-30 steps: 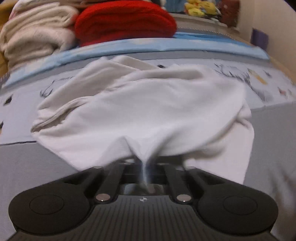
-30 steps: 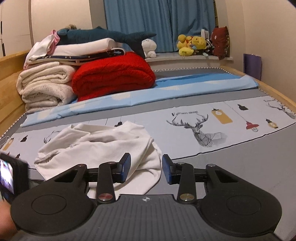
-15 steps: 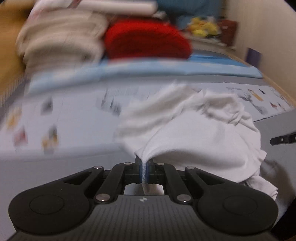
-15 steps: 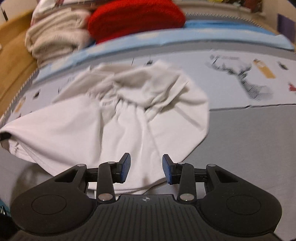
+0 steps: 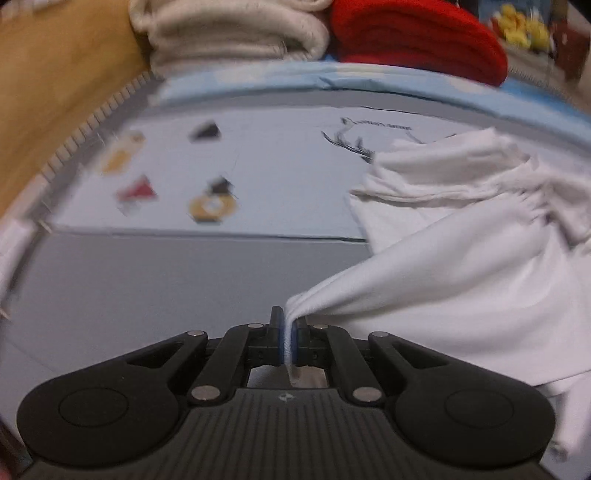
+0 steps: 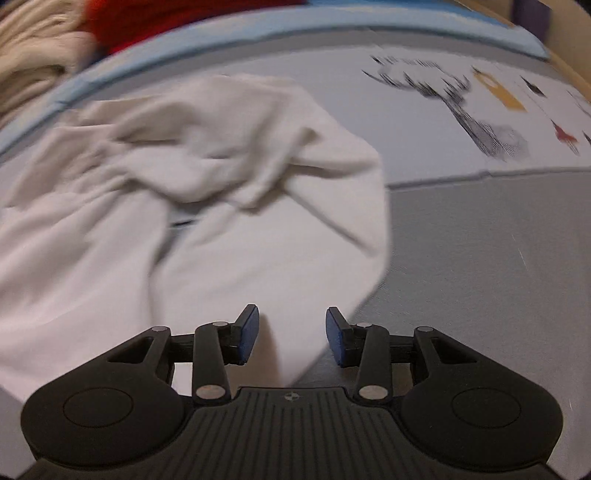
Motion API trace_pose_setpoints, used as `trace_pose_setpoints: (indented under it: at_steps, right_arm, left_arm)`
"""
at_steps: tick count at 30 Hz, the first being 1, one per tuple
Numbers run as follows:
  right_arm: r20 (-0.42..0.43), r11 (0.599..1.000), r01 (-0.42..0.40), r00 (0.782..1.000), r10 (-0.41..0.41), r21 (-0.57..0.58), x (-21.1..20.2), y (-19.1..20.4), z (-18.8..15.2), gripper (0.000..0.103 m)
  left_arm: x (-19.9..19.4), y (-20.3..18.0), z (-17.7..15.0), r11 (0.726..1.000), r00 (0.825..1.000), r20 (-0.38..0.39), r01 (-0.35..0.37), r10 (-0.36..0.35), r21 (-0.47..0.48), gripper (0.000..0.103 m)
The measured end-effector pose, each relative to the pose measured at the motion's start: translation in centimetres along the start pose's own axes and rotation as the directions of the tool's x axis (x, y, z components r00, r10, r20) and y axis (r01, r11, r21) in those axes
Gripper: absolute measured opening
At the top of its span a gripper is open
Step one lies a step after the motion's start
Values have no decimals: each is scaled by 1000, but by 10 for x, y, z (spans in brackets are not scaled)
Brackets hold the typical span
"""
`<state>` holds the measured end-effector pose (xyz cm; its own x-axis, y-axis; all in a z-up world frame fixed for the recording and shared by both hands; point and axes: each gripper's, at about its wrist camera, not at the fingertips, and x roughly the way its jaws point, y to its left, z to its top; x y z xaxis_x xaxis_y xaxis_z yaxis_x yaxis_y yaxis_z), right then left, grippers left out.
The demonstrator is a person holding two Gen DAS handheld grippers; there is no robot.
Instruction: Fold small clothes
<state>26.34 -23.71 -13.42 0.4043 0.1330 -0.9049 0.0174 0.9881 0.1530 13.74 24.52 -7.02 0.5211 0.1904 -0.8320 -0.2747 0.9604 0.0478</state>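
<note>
A crumpled white garment [image 5: 472, 258] lies on the bed's grey and printed sheet [image 5: 184, 280], filling the right of the left wrist view. My left gripper [image 5: 287, 332] is shut on a pinched corner of it, and the cloth stretches taut away to the right. In the right wrist view the same white garment [image 6: 207, 206] spreads over the left and middle. My right gripper [image 6: 291, 332] hovers low over its near right edge, jaws opening, blue pads apart. Cloth lies below the gap, but the pads do not press on it.
Folded cream blankets [image 5: 236, 33] and a red blanket [image 5: 417, 33] are stacked at the head of the bed behind a light blue sheet band [image 5: 332, 75]. A wooden bed frame [image 5: 55, 96] runs along the left. Yellow plush toys [image 5: 521, 29] sit far back.
My left gripper has dragged the garment's corner leftward, stretching the cloth out. My right gripper has tipped down and dropped close over the garment's near edge, its jaws slightly wider.
</note>
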Motion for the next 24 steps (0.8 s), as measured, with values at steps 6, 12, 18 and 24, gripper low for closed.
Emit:
trace_pose_setpoints:
  at_steps: [6,12,18,24]
  right_arm:
    - [27,996,43,999,-41,-82,12,10,-3,44]
    - [73,983,180,982,-177,-46,11,-4,-2,11]
    - [11,991,-37,999,36,128,8,-42,-1,40]
    - [51,996,-59,997,56,70,12,-30,-1,5]
  left_arm:
    - [0,0,0,999,1000,-8,27,-27,38,4]
    - [6,-6,4,998,999,-9,39,-39,49,4]
    - [10,-17,8,996,999,-17,44,-42,79,4]
    - [12,-23,12,997,999,-12,52,-51,59,4]
